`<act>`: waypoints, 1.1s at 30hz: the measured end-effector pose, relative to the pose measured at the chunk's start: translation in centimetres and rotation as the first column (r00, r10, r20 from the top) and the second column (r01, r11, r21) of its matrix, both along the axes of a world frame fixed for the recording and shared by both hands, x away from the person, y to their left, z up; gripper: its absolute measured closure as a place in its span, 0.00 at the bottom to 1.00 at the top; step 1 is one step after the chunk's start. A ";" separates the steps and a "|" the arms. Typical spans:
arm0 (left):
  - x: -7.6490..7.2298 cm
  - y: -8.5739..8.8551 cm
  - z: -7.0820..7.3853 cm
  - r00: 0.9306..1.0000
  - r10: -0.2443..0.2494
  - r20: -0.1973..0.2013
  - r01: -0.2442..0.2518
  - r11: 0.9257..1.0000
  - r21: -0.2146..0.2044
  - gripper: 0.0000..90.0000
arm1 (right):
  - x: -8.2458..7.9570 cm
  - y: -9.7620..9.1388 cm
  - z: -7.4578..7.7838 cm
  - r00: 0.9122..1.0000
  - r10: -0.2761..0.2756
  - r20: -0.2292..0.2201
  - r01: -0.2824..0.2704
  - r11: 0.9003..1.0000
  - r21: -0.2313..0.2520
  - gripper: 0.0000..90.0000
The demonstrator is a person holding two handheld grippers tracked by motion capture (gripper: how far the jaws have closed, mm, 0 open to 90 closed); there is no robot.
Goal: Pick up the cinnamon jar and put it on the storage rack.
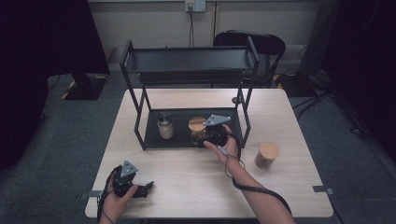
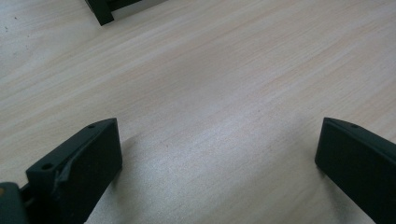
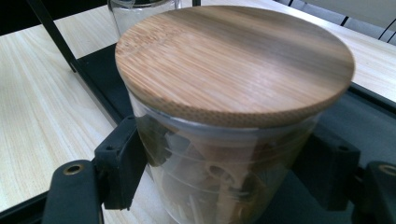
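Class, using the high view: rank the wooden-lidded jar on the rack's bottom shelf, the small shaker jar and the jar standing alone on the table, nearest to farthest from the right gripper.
1. Wooden-lidded jar, clamped in the right gripper.
2. Shaker jar, on the shelf to its left.
3. Lone jar, on the table outside the rack, to the right.

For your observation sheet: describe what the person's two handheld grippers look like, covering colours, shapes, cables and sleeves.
Both the left gripper and right gripper are black, each topped by a grey three-cornered plate and trailing a black cable. Their jaws are blocky black pads with small screw holes. The forearms are bare, no sleeves.
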State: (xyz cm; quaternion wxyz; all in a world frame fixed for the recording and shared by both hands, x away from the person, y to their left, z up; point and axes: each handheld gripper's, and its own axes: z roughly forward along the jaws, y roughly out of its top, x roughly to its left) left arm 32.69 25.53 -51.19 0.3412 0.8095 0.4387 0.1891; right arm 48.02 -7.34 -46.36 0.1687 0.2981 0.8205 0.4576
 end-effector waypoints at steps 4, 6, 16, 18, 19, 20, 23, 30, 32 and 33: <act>0.0 0.0 0.0 1.000 0.000 0.000 0.000 1.000 0.000 0.00 | 0.2 0.3 0.0 1.000 -0.003 0.004 0.003 1.000 -0.005 0.28; 0.0 0.0 0.0 1.000 0.000 0.000 0.000 1.000 0.000 0.00 | 0.3 0.4 0.0 1.000 -0.008 0.006 0.008 1.000 -0.007 0.28; 0.0 0.0 0.0 1.000 0.000 0.000 0.000 1.000 0.000 0.00 | 0.9 0.6 -0.3 1.000 -0.022 0.003 0.022 1.000 -0.004 0.28; 0.0 0.0 0.0 1.000 0.000 0.000 0.000 1.000 0.000 0.00 | 1.0 0.7 -0.3 1.000 -0.021 -0.001 0.021 1.000 -0.005 0.28; 0.0 0.0 0.0 1.000 0.000 0.000 0.000 1.000 0.000 0.00 | 1.0 0.7 -0.3 1.000 -0.021 -0.001 0.021 1.000 -0.005 0.28; 0.0 0.0 0.0 1.000 0.000 0.000 0.000 1.000 0.000 0.00 | 1.1 0.8 -0.3 1.000 -0.022 0.001 0.022 1.000 -0.008 0.28; 0.0 0.0 0.0 1.000 0.000 0.000 0.000 1.000 0.000 0.00 | 1.3 0.9 -0.2 1.000 -0.025 0.002 0.025 1.000 -0.008 0.28; 0.0 0.0 0.0 1.000 0.000 0.000 0.000 1.000 0.000 0.00 | 1.5 1.2 -0.4 1.000 -0.030 -0.001 0.030 0.999 -0.013 0.28; 0.0 0.0 0.0 1.000 0.000 0.000 0.000 1.000 0.000 0.00 | 1.6 1.4 -0.6 1.000 -0.030 -0.003 0.030 0.999 -0.013 0.28; 0.0 0.0 0.0 1.000 0.000 0.000 0.000 1.000 0.000 0.00 | 1.6 1.4 -0.6 1.000 -0.028 -0.003 0.028 1.000 -0.014 0.28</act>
